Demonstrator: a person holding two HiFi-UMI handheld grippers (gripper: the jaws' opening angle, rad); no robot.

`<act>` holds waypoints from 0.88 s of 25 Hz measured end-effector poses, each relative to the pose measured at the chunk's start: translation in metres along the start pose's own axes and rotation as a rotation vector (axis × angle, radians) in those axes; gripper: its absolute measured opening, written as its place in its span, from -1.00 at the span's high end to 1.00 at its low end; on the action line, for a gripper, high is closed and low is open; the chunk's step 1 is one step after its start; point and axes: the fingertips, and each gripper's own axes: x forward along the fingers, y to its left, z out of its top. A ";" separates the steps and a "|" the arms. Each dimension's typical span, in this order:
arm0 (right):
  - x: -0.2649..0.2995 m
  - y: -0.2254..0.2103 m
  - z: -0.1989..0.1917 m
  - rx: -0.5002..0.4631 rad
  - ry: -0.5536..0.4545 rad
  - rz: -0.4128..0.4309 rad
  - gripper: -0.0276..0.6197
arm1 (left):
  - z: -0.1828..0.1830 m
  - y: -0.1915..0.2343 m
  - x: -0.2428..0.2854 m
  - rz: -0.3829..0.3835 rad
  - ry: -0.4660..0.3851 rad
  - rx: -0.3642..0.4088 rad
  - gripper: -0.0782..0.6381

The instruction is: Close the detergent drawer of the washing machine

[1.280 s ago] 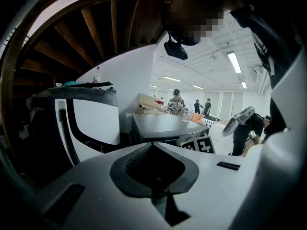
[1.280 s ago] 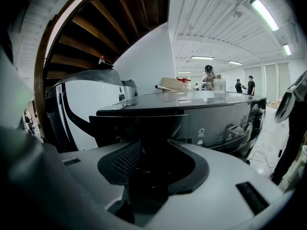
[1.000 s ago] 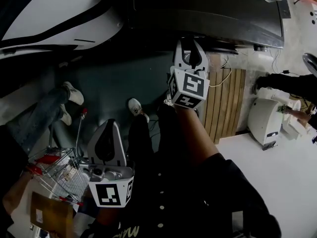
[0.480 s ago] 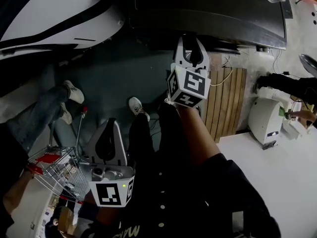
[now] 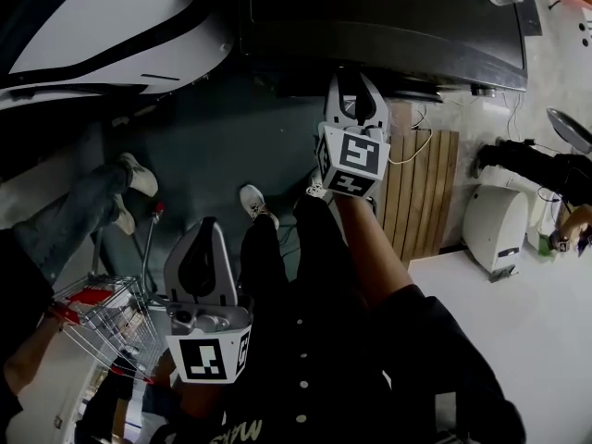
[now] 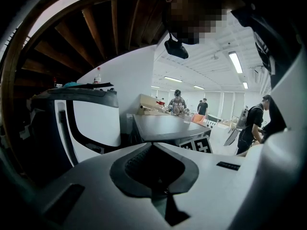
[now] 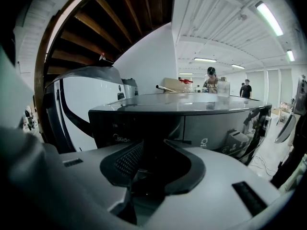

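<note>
Detergent drawer (image 7: 125,127) looked almost shut — right gripper (image 5: 354,89) jaws apart, just closing on nothing — left gripper (image 5: 207,229) jaws pressed together.

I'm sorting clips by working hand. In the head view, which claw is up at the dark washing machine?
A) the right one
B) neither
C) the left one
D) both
A: the right claw is up near the front of the washing machine, its jaws open with nothing between them and just closing a little, while the left claw hangs lower by the wire shopping cart.
</note>
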 end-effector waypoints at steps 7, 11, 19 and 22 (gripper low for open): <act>-0.044 -0.003 0.025 -0.042 -0.039 0.177 0.76 | 0.033 -0.002 -0.007 0.005 -0.067 0.016 0.74; -0.083 -0.002 0.063 -0.069 -0.100 0.275 0.81 | 0.050 -0.006 -0.008 0.006 -0.098 0.034 0.74; -0.155 -0.014 0.128 -0.072 -0.174 0.347 0.81 | 0.079 -0.011 -0.015 -0.007 -0.150 0.066 0.74; -0.181 -0.020 0.160 -0.078 -0.242 0.330 0.81 | 0.094 -0.012 -0.018 -0.007 -0.185 0.080 0.74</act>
